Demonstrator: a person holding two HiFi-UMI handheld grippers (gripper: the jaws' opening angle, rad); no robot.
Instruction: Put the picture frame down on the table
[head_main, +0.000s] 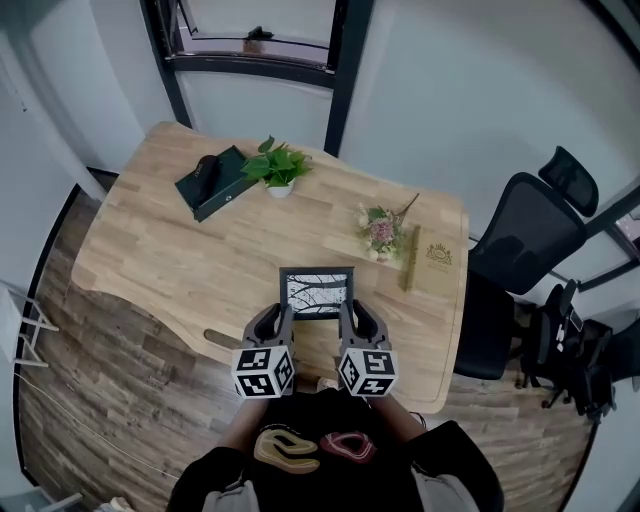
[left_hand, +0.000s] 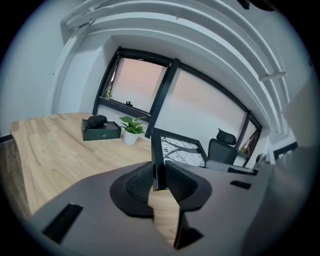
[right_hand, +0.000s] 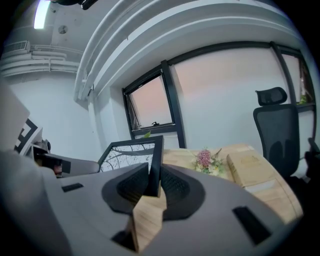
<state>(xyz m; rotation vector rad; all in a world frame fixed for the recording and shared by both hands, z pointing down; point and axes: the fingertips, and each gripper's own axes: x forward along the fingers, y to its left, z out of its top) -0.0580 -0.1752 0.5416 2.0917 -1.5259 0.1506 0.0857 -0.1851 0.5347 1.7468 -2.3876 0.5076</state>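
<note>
A black picture frame (head_main: 316, 292) with a bare-tree print sits between my two grippers over the near part of the wooden table (head_main: 170, 250). My left gripper (head_main: 281, 318) is shut on the frame's left edge (left_hand: 156, 160). My right gripper (head_main: 346, 316) is shut on its right edge (right_hand: 155, 165). In both gripper views the frame's side bar is pinched between the ribbed pads, and the print (left_hand: 182, 151) (right_hand: 127, 155) faces up and tilts back. I cannot tell whether its lower edge touches the tabletop.
On the table stand a dark green box (head_main: 214, 181) with a black object on top, a small potted plant (head_main: 277, 168), a pink flower bunch (head_main: 384, 230) and a tan book (head_main: 433, 258). A black office chair (head_main: 530, 230) stands right of the table.
</note>
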